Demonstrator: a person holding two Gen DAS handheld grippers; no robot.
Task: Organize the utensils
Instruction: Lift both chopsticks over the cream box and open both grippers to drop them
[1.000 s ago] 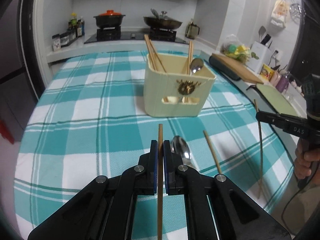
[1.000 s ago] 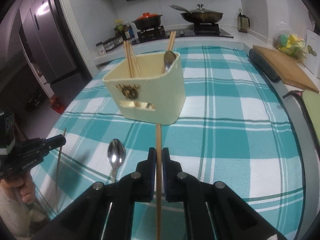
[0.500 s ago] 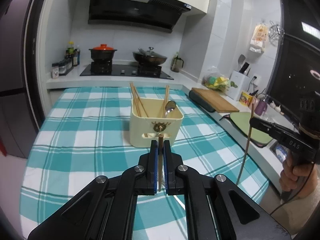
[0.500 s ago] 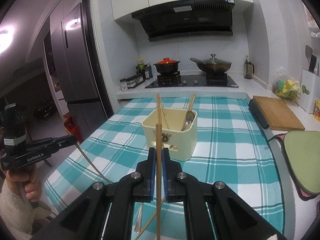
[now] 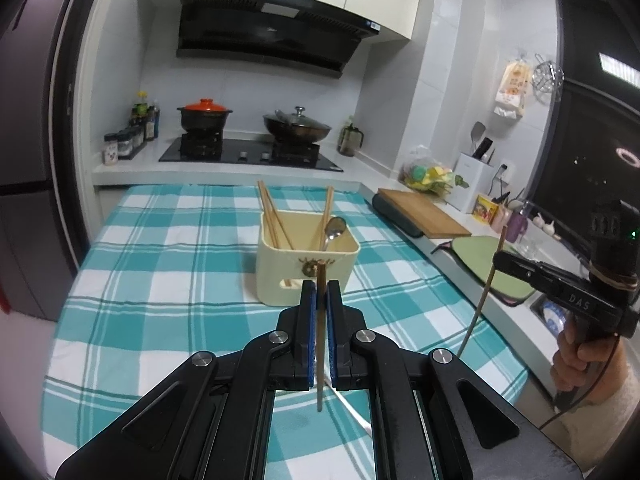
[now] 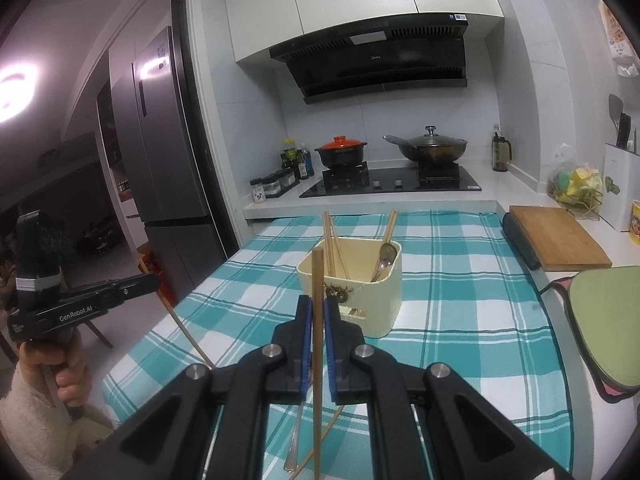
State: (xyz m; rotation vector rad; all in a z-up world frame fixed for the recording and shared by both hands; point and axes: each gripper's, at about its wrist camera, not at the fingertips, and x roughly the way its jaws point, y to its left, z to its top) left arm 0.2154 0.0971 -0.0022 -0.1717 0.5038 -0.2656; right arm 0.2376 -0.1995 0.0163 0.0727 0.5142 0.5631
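Note:
A cream utensil holder (image 5: 306,260) (image 6: 356,292) stands on the teal checked tablecloth (image 5: 160,280), holding chopsticks (image 5: 272,220) and a spoon (image 5: 334,230). My left gripper (image 5: 321,292) is shut on one wooden chopstick (image 5: 320,344), held upright above the table, short of the holder. My right gripper (image 6: 316,308) is shut on another chopstick (image 6: 317,340), also upright. The right gripper shows in the left wrist view (image 5: 498,258), the left in the right wrist view (image 6: 154,280). A spoon (image 6: 296,436) and a chopstick (image 6: 320,444) lie on the cloth below the right gripper.
A hob with a red-lidded pot (image 5: 204,114) and a wok (image 5: 296,128) stands behind the table. A wooden board (image 5: 424,212) and green mat (image 5: 488,260) sit on the right counter. A fridge (image 6: 168,152) is at the left.
Both grippers have risen and pulled back from the table, each carrying its chopstick; the holder now looks farther and lower in both views.

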